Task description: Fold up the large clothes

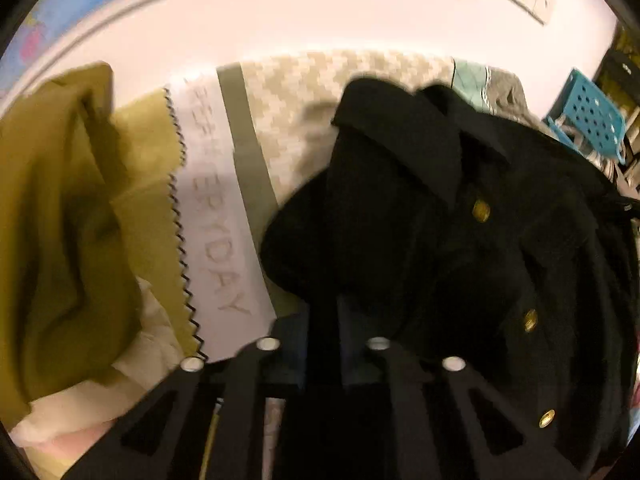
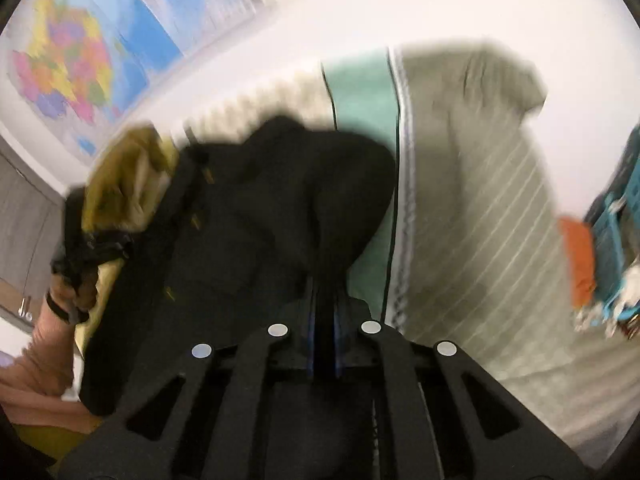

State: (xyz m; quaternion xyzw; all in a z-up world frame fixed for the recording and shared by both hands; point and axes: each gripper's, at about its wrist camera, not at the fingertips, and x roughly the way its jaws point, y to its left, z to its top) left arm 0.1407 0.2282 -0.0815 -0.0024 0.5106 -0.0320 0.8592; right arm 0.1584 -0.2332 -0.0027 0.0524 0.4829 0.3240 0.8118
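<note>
Two grippers: both clamped on the black coat.
Left gripper [image 1: 324,312]: jaws pinched together on a fold at the black coat [image 1: 460,248]'s shoulder edge.
Right gripper [image 2: 325,296]: jaws closed tight, a ridge of coat cloth pinched between.
Black coat: spread on the patterned bedspread [image 1: 304,92], collar and gold buttons [image 1: 481,210] upward.
Olive garment [image 1: 60,220]: beside the coat, across the lettered strip.
Blue basket [image 1: 588,116]: beyond the coat's far side.

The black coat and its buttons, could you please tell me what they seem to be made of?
Black coat: thick, matte woven cloth, possibly wool; it absorbs light and drapes heavily. Buttons: shiny gold, probably metal or metal-look plastic; blur leaves it open.
</note>
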